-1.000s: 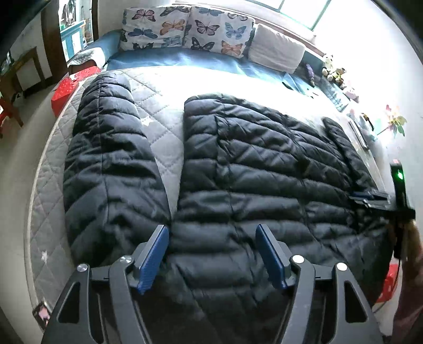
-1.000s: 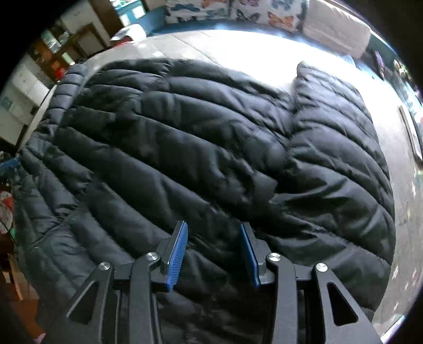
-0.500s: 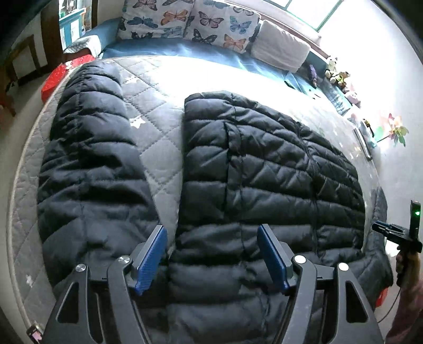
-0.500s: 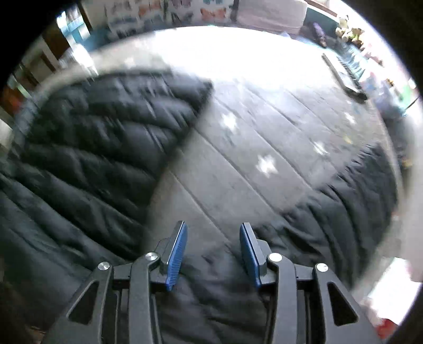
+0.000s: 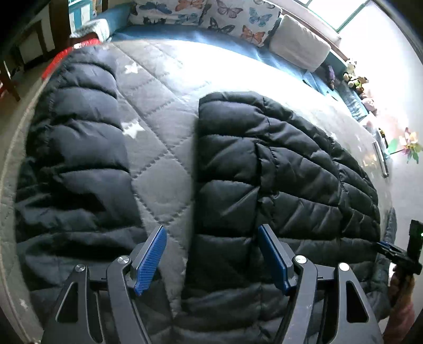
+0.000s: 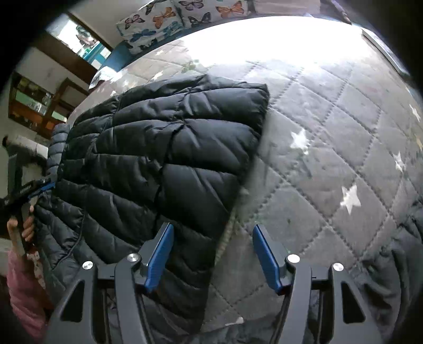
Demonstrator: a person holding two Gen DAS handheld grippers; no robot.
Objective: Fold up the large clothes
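Observation:
A large black quilted puffer jacket (image 5: 277, 169) lies on a grey quilted bedspread (image 5: 161, 87). Its body is folded into a slab on the right, and one sleeve (image 5: 76, 148) lies stretched out on the left. My left gripper (image 5: 211, 254) is open and empty, hovering over the gap between sleeve and body. My right gripper (image 6: 212, 254) is open and empty above the folded body's edge (image 6: 164, 158). The right gripper also shows at the far right of the left wrist view (image 5: 399, 251). The left gripper shows at the left edge of the right wrist view (image 6: 29, 190).
Butterfly-print pillows (image 5: 211, 16) and a white cushion (image 5: 298, 50) lie at the head of the bed. Small toys (image 5: 354, 79) and a pinwheel (image 5: 408, 146) sit along the right side. A red object (image 5: 63, 57) and wooden furniture (image 6: 39, 105) stand beside the bed.
The left gripper moved forward over the jacket. The right gripper swung away to the right over the bedspread, then back to the folded body's edge, and its jaws stand wider now.

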